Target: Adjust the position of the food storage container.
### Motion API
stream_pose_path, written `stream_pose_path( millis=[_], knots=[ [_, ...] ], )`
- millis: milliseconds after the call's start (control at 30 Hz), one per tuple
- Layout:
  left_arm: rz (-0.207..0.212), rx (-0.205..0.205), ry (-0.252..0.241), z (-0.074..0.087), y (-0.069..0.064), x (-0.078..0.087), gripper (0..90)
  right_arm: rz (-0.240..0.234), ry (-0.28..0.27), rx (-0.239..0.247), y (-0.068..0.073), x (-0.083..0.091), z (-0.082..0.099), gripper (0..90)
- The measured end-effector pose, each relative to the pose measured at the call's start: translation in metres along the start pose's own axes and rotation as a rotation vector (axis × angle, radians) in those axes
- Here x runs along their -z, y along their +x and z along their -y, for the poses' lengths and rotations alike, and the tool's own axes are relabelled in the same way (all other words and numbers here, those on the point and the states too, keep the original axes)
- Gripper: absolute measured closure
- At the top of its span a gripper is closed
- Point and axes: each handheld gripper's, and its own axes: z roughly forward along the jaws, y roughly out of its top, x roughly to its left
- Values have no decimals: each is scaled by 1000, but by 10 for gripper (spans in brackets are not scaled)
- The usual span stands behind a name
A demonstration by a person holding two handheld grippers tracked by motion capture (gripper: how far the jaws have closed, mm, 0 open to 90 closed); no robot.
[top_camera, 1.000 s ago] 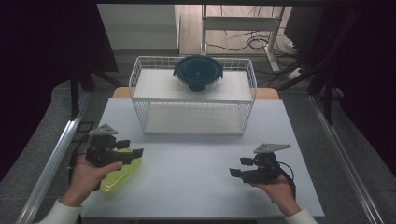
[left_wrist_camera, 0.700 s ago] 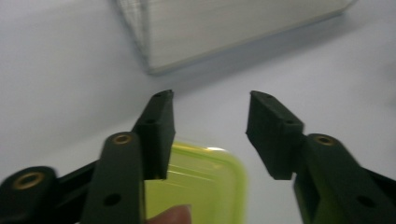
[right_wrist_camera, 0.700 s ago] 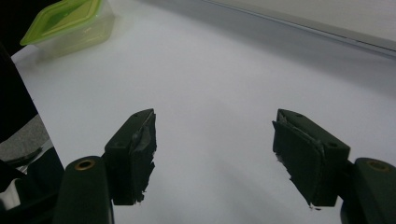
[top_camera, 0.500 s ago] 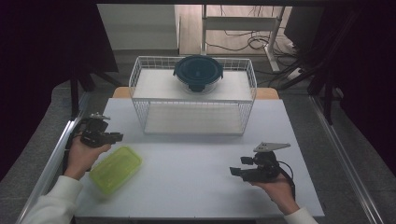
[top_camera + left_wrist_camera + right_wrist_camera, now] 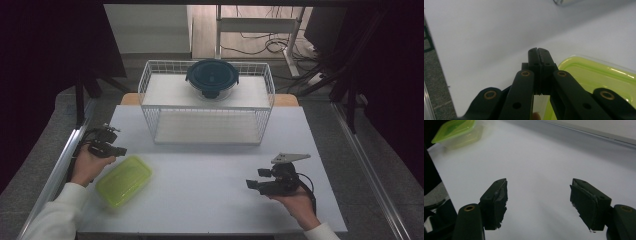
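Lying flat on the white worktop [image 5: 210, 175] near its front left corner, the green-lidded container [image 5: 124, 180] has nothing gripping it. The left gripper [image 5: 119, 150] sits just beyond the container's far left edge, close beside it; its jaws have just been closing and now meet pad to pad with nothing between them, as the left gripper view shows, the container's lid [image 5: 599, 75] lying just to one side of them. The right gripper [image 5: 252, 179] rests in the person's hand near the front right of the worktop, well apart from the container, its jaws standing wide and empty. A wire basket [image 5: 150, 107] at the back carries a dark round lidded bowl [image 5: 212, 77] on top.
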Motion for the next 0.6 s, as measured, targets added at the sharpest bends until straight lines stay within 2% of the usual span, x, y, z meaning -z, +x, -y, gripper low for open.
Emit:
stream_pose_path(
  millis=[100, 200, 333, 400, 600],
  knots=[
    [10, -7, 23, 1, 0, -6, 900, -8, -1, -1, 0, 0, 0, 300],
    [32, -18, 27, 3, -1, -8, 900, -11, 2, -8, -1, -1, 0, 297],
    [39, -36, 31, 3, -7, -8, 900, -11, 5, -10, -1, -2, 0, 297],
    [49, -45, 26, 4, -12, -8, 900, -9, 6, -7, -1, -2, 0, 297],
    [93, -114, 28, 3, -33, -9, 900, -9, 10, -8, 0, -3, 0, 297]
  ],
)
